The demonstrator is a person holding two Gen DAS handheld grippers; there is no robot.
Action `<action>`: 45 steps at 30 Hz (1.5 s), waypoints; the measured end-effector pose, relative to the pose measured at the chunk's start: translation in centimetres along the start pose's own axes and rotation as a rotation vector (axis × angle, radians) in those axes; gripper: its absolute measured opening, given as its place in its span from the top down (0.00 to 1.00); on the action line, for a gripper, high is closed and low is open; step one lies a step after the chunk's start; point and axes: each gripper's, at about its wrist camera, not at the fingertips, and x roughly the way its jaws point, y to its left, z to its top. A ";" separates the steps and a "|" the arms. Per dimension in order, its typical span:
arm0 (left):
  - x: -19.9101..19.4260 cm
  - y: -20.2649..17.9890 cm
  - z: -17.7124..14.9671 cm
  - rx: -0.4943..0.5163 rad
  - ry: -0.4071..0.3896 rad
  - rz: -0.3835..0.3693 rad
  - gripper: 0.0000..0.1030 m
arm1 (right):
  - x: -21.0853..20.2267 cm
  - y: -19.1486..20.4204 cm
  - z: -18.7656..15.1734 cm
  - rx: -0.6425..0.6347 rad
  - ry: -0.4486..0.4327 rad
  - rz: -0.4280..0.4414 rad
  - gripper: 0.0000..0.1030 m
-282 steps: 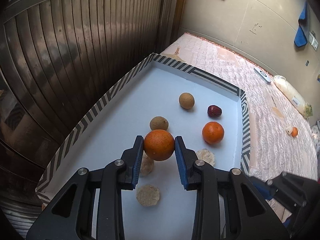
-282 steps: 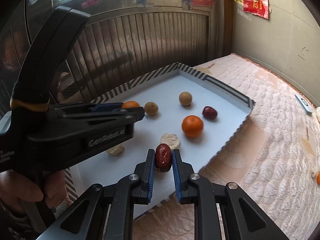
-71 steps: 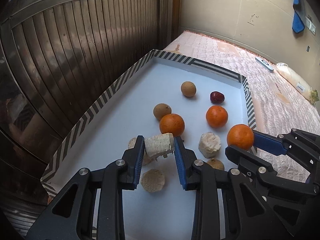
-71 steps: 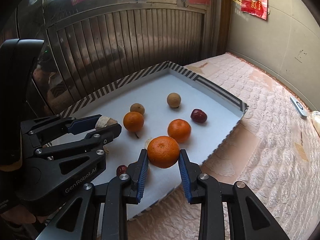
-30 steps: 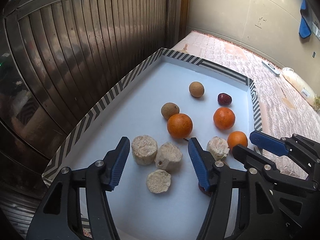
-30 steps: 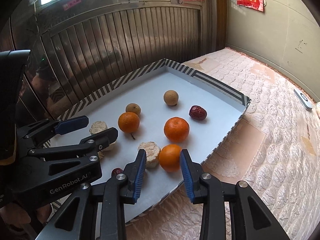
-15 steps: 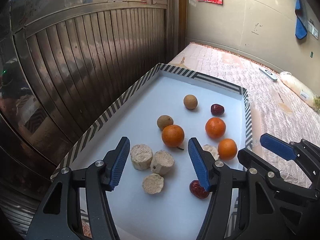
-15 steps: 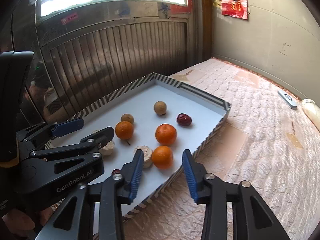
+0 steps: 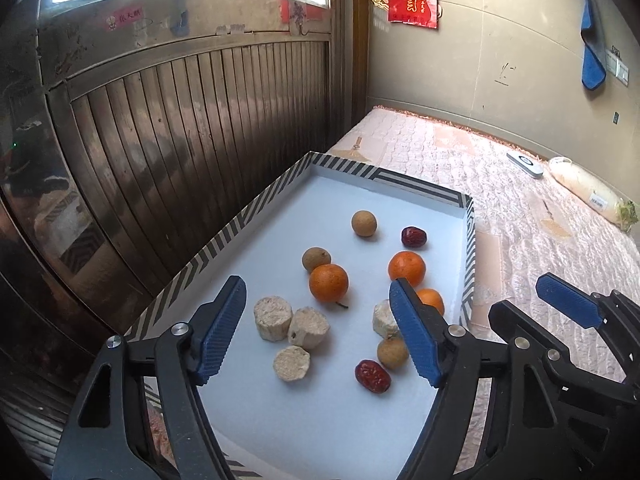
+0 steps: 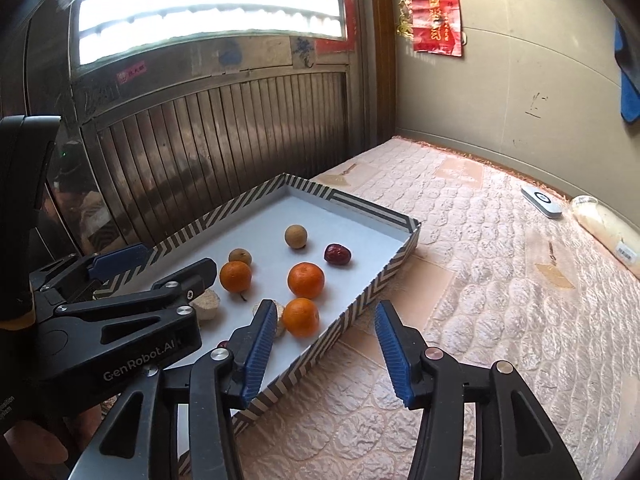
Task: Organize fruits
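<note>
Both grippers, since a second ago: drawn back and up from the tray (image 9: 256, 208), each empty; the third orange (image 10: 301, 317), then between the right fingers, now lies free by the tray's right edge.

Left gripper (image 9: 318, 330): jaws spread wide, holding nothing, hovering over the near half of the tray.
Right gripper (image 10: 326, 346): jaws likewise wide, holding nothing, over the tray's right rim and the mattress (image 10: 500, 280).

Near end of tray: red date (image 9: 373, 376), brown longan (image 9: 392, 353), three pale cut chunks (image 9: 291, 338) clustered together, a fourth (image 9: 382, 319) just beside the third orange.
Middle: two oranges (image 9: 329, 282) (image 9: 406, 268), one touching a longan (image 9: 316, 259).
Far end: longan (image 9: 363, 223), date (image 9: 413, 237).

Step in hand, judged: releases done, withdrawal. Advice: lift clear before any sideways move, since round fruit rolls at a nudge. Kinds lie mixed; sorting looks unfinished.

Hard to make out: third orange and fourth chunk partly behind the left gripper's right finger; near date mostly hidden in the right view; tray's near edge hidden behind the gripper bodies; what the pale chunks are cannot be told.
</note>
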 end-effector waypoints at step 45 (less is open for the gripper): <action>-3.0 -1.3 -0.8 0.004 -0.031 0.010 0.27 | -1.5 -1.1 -1.6 0.065 0.009 -0.006 0.41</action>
